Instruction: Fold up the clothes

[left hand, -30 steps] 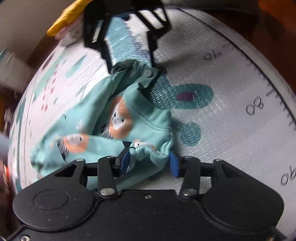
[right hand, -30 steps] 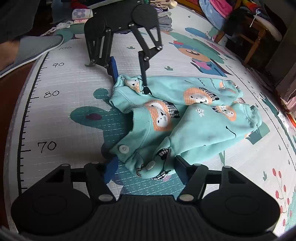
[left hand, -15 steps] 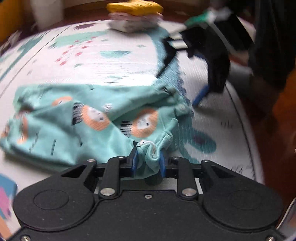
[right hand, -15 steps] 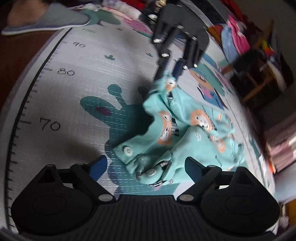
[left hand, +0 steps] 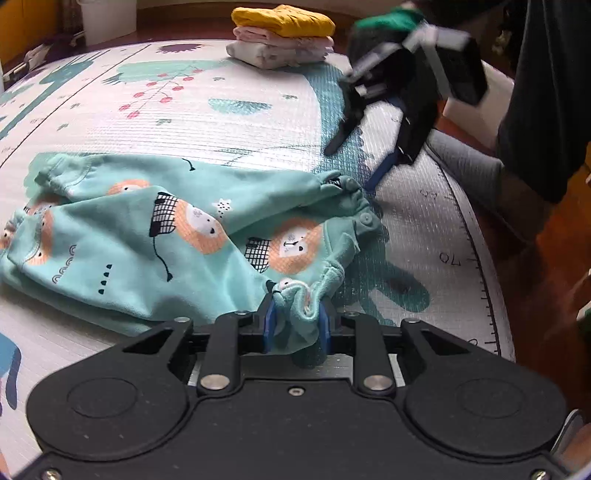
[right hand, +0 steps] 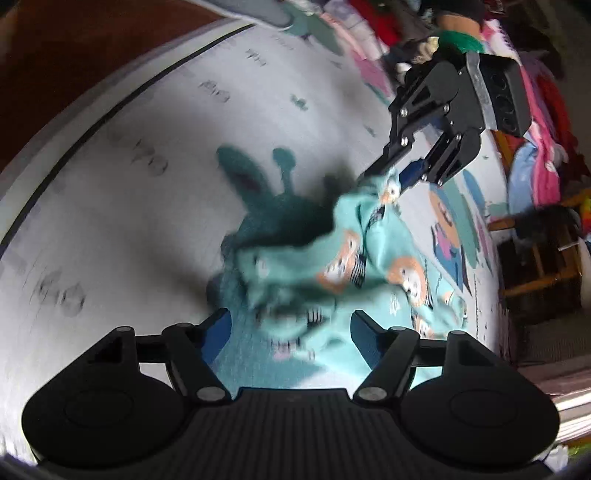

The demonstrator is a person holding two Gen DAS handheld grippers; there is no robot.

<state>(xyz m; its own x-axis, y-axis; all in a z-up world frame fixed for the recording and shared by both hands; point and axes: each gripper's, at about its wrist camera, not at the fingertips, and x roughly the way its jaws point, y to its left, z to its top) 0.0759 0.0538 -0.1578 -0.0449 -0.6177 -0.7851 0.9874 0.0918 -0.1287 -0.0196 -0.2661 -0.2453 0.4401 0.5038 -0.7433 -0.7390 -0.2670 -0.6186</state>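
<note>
Since a second ago the right gripper (left hand: 384, 147) has let go of the buttoned end of the garment and lifted clear above the mat, while the left one has swung round and kept its bite. On the printed foam play mat (left hand: 229, 110), near the edge that carries the ruler markings, the teal lion-print baby garment (left hand: 155, 236) lies rumpled, its legs trailing away toward the mat's middle. A stack of folded clothes (left hand: 282, 35) sits at the far edge. The left gripper (left hand: 295, 325) is pinching a bunched corner of the garment by its blue pads, and the cloth rises slightly to it. The right gripper's jaws stand spread with nothing between them. To fold well, I judge the free hand should retake the buttoned corner (left hand: 364, 219), then both should pull apart to flatten the cloth on the mat before any crease is laid.
</note>
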